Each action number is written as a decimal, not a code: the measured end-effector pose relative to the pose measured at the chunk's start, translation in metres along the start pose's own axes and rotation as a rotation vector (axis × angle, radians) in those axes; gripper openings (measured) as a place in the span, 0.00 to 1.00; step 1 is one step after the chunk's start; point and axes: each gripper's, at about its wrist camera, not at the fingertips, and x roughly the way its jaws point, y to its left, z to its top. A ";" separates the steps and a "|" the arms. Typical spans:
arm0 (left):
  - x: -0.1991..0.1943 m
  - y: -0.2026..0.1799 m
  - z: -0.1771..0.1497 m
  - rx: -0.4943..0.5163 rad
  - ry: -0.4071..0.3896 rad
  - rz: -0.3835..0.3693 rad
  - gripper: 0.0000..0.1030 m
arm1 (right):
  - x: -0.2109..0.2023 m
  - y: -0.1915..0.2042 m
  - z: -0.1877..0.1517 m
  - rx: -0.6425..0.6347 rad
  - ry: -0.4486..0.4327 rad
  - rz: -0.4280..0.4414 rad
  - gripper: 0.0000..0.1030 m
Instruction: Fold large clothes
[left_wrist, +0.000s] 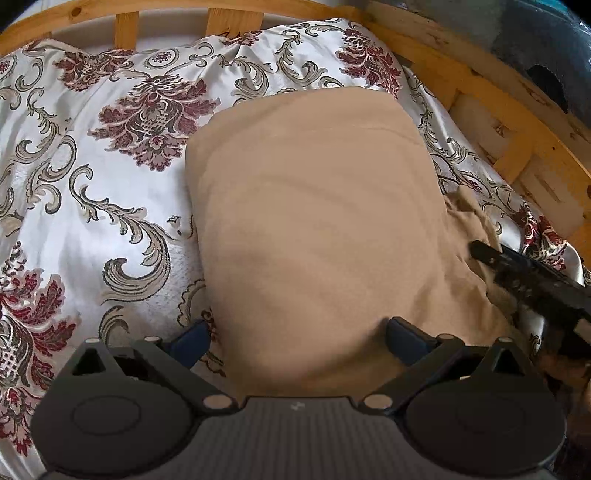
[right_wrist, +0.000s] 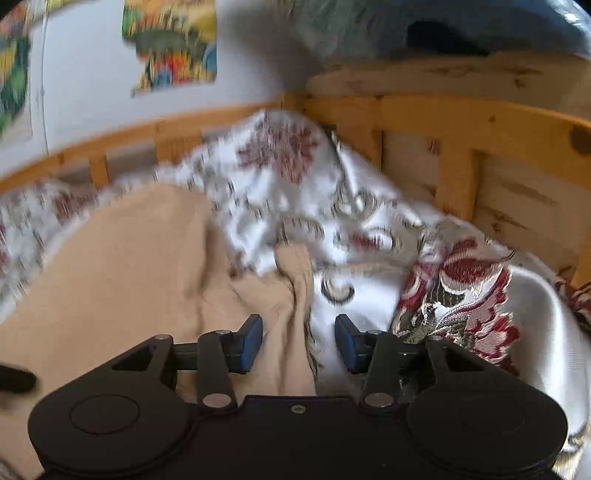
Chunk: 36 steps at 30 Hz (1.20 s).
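A large tan garment (left_wrist: 317, 206) lies folded into a rough rectangle on a floral bedspread (left_wrist: 92, 177). My left gripper (left_wrist: 297, 338) is open, its blue pads straddling the garment's near edge. The right gripper (left_wrist: 532, 280) shows at the right of the left wrist view, beside a loose bunched part of the garment. In the right wrist view, my right gripper (right_wrist: 299, 341) is open over that bunched tan edge (right_wrist: 291, 295), which lies between the fingers. The rest of the garment (right_wrist: 122, 266) spreads to the left.
A wooden bed rail (left_wrist: 480, 92) runs along the far and right sides; it also shows in the right wrist view (right_wrist: 461, 147). A wall with a colourful picture (right_wrist: 173, 44) is behind the bed. Bedspread folds (right_wrist: 461, 291) bunch at the right.
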 end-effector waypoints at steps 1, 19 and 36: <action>0.000 -0.001 0.000 0.002 -0.004 0.001 1.00 | 0.001 0.002 -0.002 -0.013 -0.009 -0.006 0.43; 0.009 0.000 0.001 -0.002 -0.009 -0.010 1.00 | -0.009 0.009 0.008 -0.040 -0.055 0.057 0.31; -0.019 0.029 0.007 -0.033 -0.110 -0.118 0.99 | -0.033 0.001 0.016 0.067 -0.183 0.164 0.51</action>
